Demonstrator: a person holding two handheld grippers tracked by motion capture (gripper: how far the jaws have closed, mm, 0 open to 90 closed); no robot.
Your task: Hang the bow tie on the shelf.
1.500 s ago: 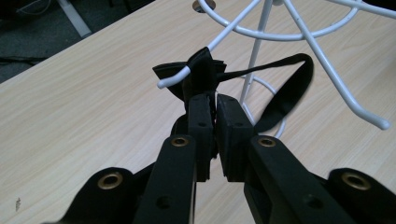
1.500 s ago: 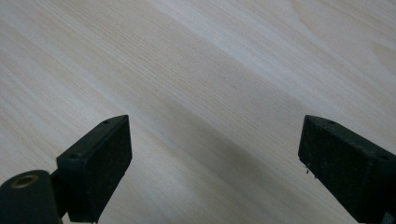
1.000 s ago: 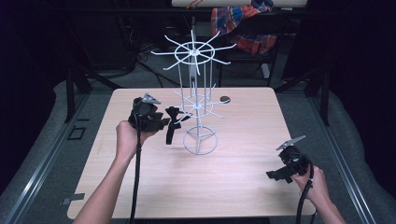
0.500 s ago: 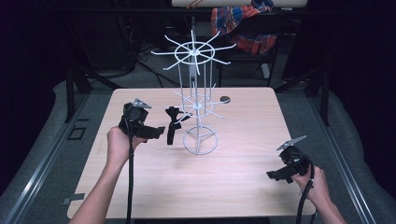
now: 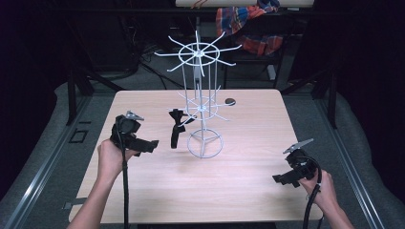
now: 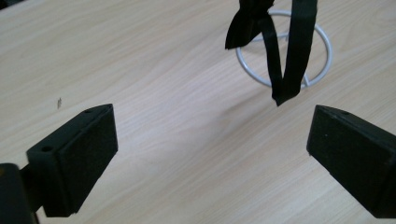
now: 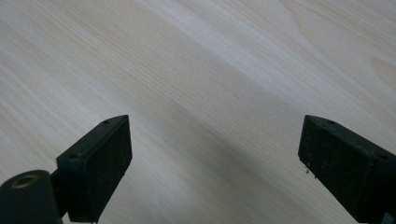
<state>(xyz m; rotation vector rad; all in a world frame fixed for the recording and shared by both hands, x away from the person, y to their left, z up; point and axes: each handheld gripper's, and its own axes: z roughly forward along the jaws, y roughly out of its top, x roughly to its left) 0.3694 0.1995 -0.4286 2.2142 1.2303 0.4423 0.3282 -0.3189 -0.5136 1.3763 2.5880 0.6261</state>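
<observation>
A white wire rack (image 5: 200, 112) with spoke arms stands mid-table on a ring base (image 6: 322, 56). A black strap (image 5: 176, 130) hangs from one of its lower arms, its ends dangling just above the wood; in the left gripper view the strap (image 6: 289, 51) hangs ahead and to the right, in front of the ring. My left gripper (image 5: 150, 144) is left of the strap and apart from it. It is open (image 6: 210, 126) with nothing between the jaws. My right gripper (image 5: 280, 180) rests low near the table's front right, open (image 7: 215, 128) over bare wood.
A small dark disc (image 5: 230, 101) lies on the wooden table (image 5: 239, 191) behind the rack to the right. The rack's upper spokes (image 5: 198, 50) reach out well above the table. Dark frames and a plaid cloth (image 5: 248, 24) stand beyond the far edge.
My left gripper let go of the black strap and drew back to the left and toward the person. The strap stays hanging on the rack. The right gripper has not moved.
</observation>
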